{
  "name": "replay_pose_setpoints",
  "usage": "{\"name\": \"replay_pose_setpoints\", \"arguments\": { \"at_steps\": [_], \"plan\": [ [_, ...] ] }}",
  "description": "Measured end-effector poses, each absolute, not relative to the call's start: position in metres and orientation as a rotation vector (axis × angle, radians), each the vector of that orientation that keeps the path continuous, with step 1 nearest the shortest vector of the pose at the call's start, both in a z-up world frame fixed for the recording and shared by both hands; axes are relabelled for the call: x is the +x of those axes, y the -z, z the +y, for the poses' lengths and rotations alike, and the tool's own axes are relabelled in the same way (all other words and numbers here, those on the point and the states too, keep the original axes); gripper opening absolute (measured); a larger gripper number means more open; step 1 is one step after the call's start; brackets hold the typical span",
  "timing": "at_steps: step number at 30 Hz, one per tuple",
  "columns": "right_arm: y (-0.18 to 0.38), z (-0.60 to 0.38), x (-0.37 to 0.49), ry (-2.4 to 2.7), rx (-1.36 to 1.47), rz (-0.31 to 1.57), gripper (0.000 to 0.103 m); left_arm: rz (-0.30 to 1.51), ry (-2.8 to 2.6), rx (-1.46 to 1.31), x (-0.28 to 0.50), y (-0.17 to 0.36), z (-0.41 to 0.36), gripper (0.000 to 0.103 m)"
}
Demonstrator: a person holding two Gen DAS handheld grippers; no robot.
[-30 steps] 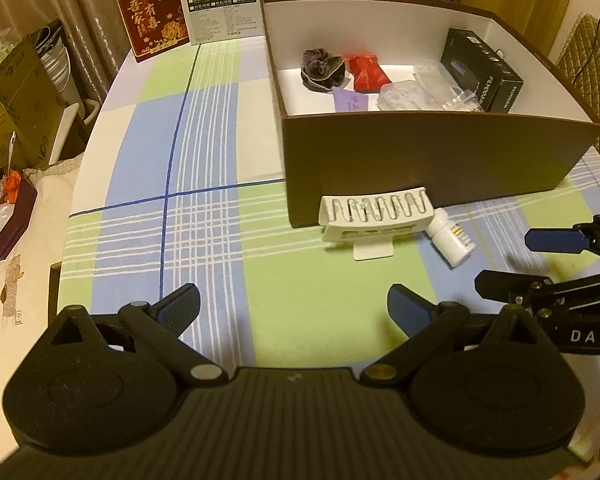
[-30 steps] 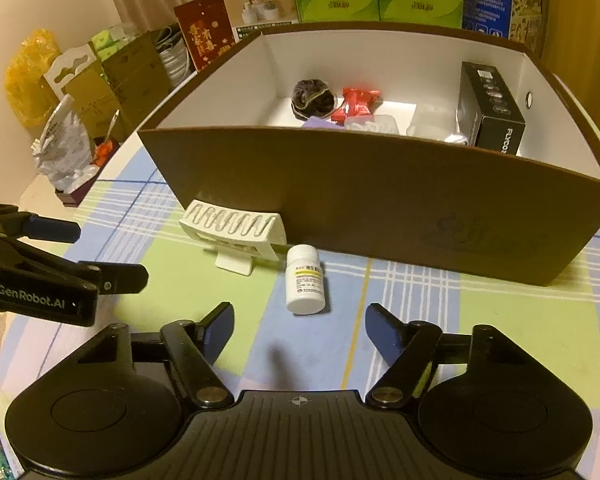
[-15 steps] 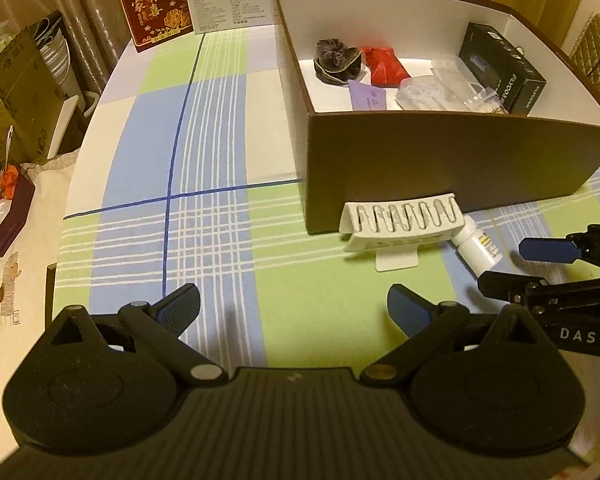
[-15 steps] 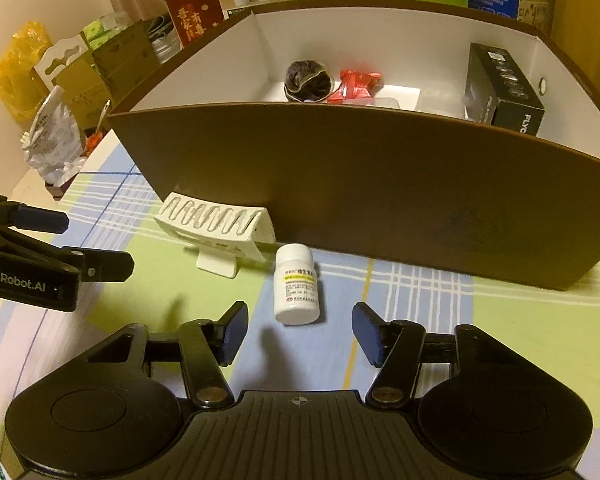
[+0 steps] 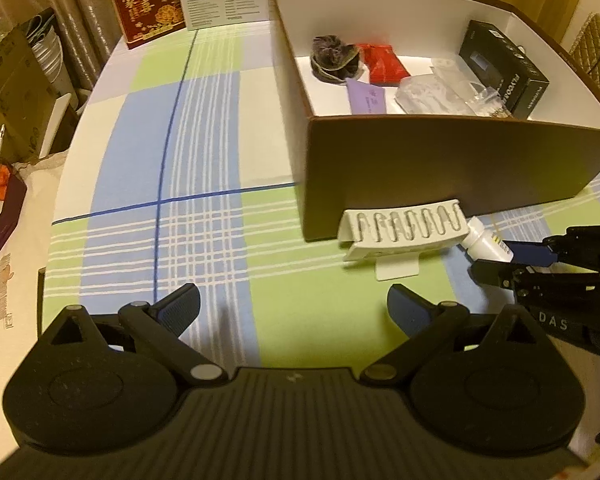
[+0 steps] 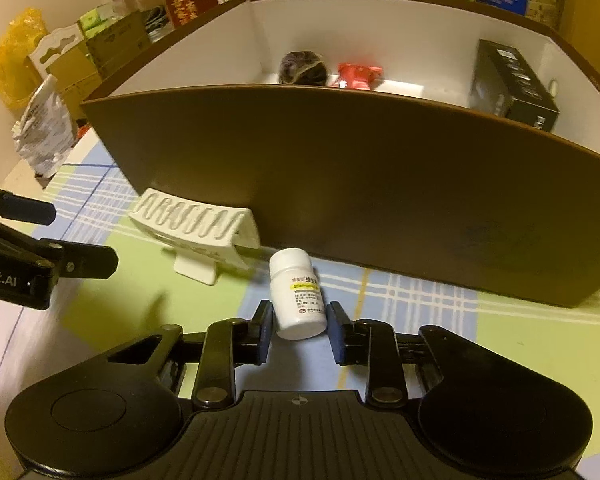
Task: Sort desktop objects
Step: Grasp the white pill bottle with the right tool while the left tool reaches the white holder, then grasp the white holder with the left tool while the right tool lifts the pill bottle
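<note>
A white pill bottle (image 6: 298,296) lies on the checked tablecloth in front of the brown box (image 6: 380,200). My right gripper (image 6: 300,330) has its fingers on either side of the bottle's base, a small gap still showing. The bottle also shows in the left wrist view (image 5: 485,238) with the right gripper (image 5: 512,261) around it. A white ridged soap dish (image 5: 404,232) leans against the box wall (image 5: 440,176). My left gripper (image 5: 294,306) is open and empty above the cloth, left of the dish.
The box holds a dark scrunchie (image 5: 334,60), a red packet (image 5: 382,62), a purple card (image 5: 366,96), clear plastic bags (image 5: 432,94) and a black carton (image 5: 502,68). A red gift box (image 5: 144,0) and boxes stand at the table's back. Cartons crowd the left floor.
My right gripper has moved forward and down to the pill bottle and narrowed its fingers around it. The left gripper has drifted slightly left and stayed open.
</note>
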State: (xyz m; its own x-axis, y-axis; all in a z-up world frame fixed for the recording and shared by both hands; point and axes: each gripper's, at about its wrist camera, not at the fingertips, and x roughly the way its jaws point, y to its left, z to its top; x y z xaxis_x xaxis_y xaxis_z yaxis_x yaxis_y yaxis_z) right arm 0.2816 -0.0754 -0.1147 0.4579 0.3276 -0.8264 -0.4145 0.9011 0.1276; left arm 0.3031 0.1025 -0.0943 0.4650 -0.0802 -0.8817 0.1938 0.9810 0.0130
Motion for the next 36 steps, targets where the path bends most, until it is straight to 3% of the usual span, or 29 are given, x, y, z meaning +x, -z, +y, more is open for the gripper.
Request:
{"name": "replay_pose_setpoints", "arguments": {
  "at_steps": [22,27,36],
  "plan": [
    [0.106,-0.144,0.284,-0.26,-0.007,1.014,0.024,1.039,0.261,0.017,0.328,0.105,0.045,0.098],
    [0.105,-0.152,0.283,-0.254,0.007,1.015,0.024,1.046,0.248,0.046,0.333,0.113,0.039,0.085],
    [0.104,-0.155,0.278,-0.285,0.009,1.015,0.024,1.027,0.277,0.121,0.313,0.11,0.044,0.085]
  ]
}}
